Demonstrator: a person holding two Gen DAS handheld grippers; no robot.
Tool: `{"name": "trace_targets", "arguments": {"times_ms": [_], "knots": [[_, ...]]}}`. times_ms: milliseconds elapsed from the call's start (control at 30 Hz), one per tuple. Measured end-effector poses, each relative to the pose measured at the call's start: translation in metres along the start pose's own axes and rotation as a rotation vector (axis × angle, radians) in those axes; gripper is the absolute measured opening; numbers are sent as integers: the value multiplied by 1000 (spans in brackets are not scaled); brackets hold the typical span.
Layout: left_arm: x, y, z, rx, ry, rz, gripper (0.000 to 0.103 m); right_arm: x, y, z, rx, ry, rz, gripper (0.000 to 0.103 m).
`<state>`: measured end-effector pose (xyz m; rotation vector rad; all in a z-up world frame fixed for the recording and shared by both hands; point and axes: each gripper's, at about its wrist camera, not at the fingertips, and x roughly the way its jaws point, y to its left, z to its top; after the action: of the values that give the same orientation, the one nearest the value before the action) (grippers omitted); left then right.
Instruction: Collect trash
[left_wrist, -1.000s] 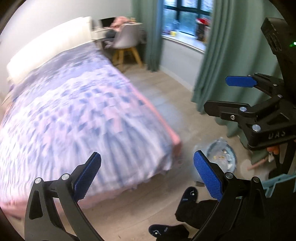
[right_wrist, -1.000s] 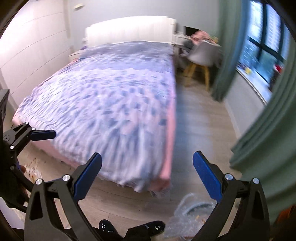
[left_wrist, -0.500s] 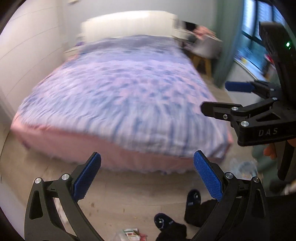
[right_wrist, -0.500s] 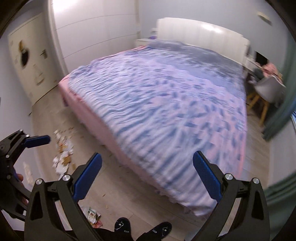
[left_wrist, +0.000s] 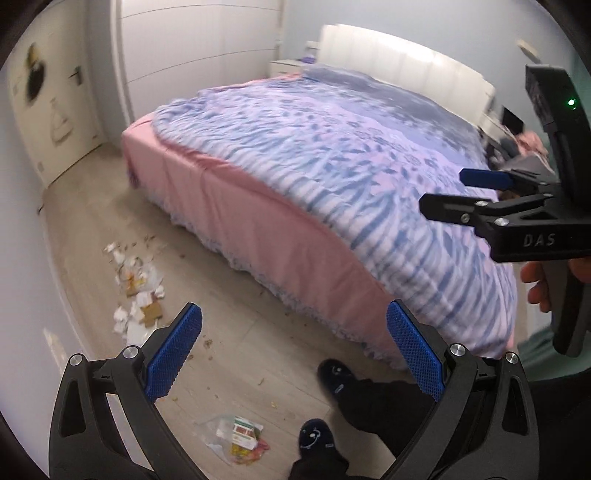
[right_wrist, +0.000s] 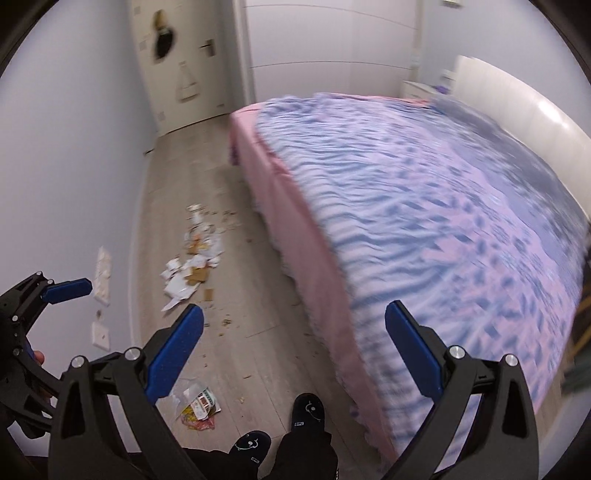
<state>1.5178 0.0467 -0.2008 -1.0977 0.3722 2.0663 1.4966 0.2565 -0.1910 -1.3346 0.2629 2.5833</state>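
Pale wood floor (left_wrist: 236, 332) carries the trash. Scrap pile (left_wrist: 136, 288) lies at 9 o'clock in the left view, near the wall, well apart from the bed (left_wrist: 332, 166). Wrapper (left_wrist: 240, 437) in a clear bag lies at 6 o'clock, just beside the slippers (left_wrist: 334, 373).

Left gripper (left_wrist: 293, 354): fingers wide apart, nothing between them. Right gripper (right_wrist: 293, 354): fingers also wide apart, empty. Both held above the floor; nothing collected yet, judging by empty jaws.

Risks (judgement):
- Bed blurred in both views, so aim may be poor if a reach starts before the view steadies.
- Wrapper bag looks thin and slick; a flat pinch against the floor could slide off or take only film and spill contents.
- Pile is many small loose pieces and crumbs; a two-finger grip takes one piece at a time and may scatter the rest.
- Feet close to the wrapper; a step could kick it.

View differences:
- Right view shows the wall sockets (right_wrist: 102, 273) at 9 o'clock and the door (right_wrist: 177, 62) at 11 o'clock more fully.
- Left view shows the right gripper from the side at 3 o'clock; the right view shows the left one at 9 o'clock.
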Motion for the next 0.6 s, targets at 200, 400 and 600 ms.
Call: {"name": "trace_targets", "arguments": {"times_ms": [200,400,600], "knots": [[3,19,0,-126,-15,149,97,36,14,33,-158,23,131,96],[7,40,-4,-261,6,300,97,63,22,64,-308,16,233,96],[-10,75,-12,-422,19,445,97,88,30,82,-410,29,326,96]]}}
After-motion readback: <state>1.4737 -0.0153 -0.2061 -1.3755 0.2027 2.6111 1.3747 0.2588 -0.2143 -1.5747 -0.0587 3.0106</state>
